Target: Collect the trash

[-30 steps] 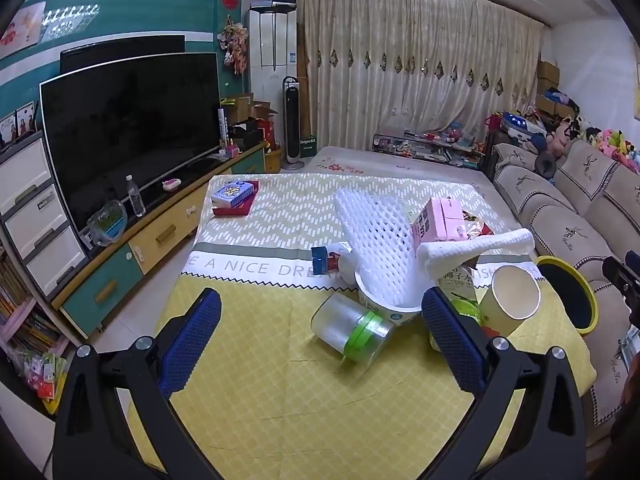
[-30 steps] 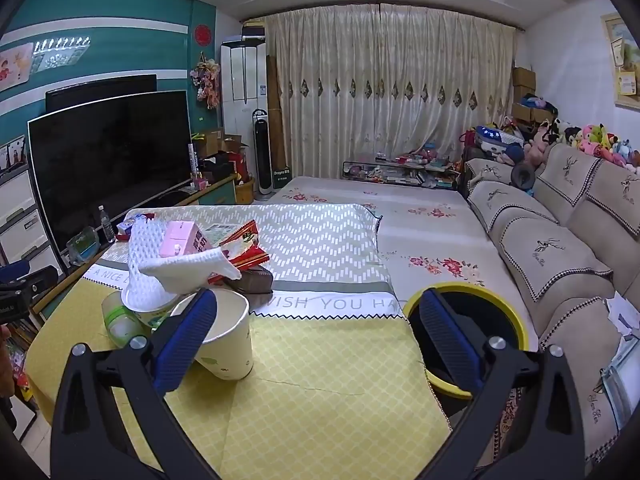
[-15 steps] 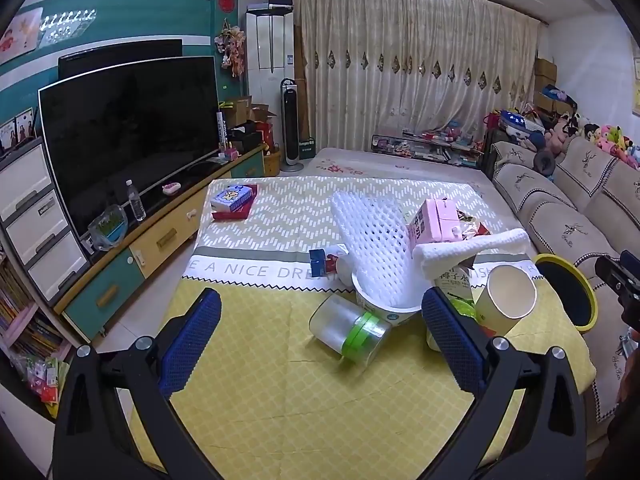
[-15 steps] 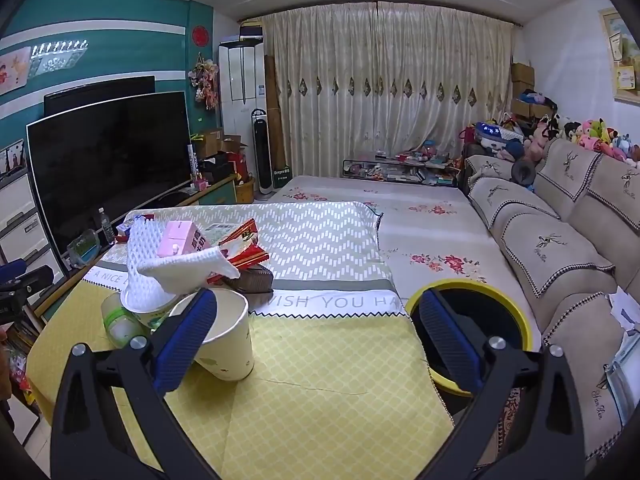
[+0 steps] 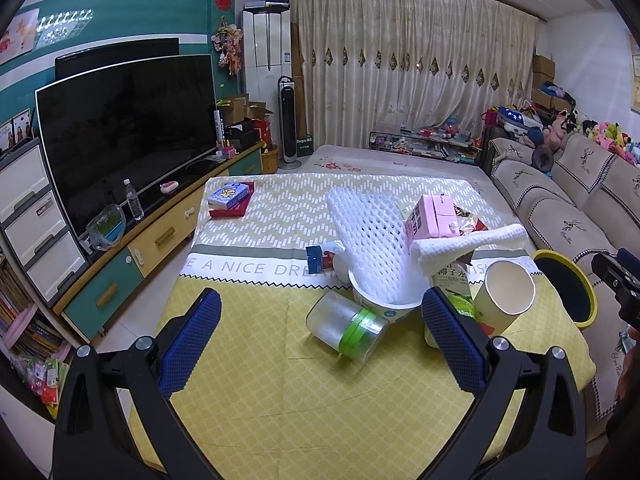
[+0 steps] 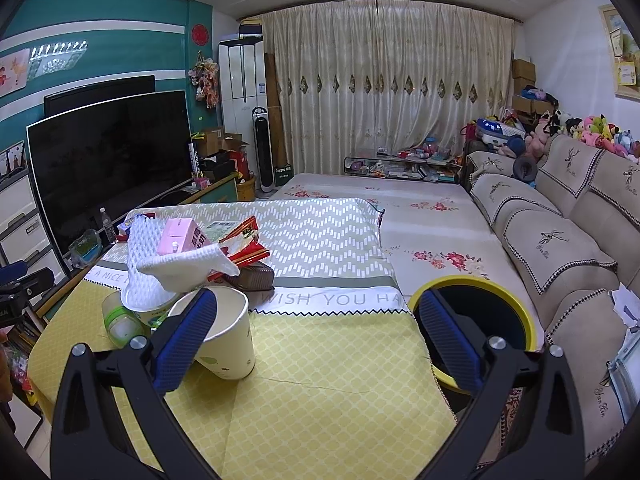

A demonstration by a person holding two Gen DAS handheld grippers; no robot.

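Both grippers spread wide and empty over a cluttered, cloth-covered surface.

The left gripper (image 5: 320, 338) hangs above the yellow patterned cloth (image 5: 280, 400), facing a tipped clear plastic jar with a green band (image 5: 346, 330) just beside a white bowl holding white foam netting (image 5: 380, 304). The right gripper (image 6: 316, 332) frames a cream paper cup (image 6: 228, 344); the round black bin with a yellow rim (image 6: 480, 284) stands beside the surface's edge.
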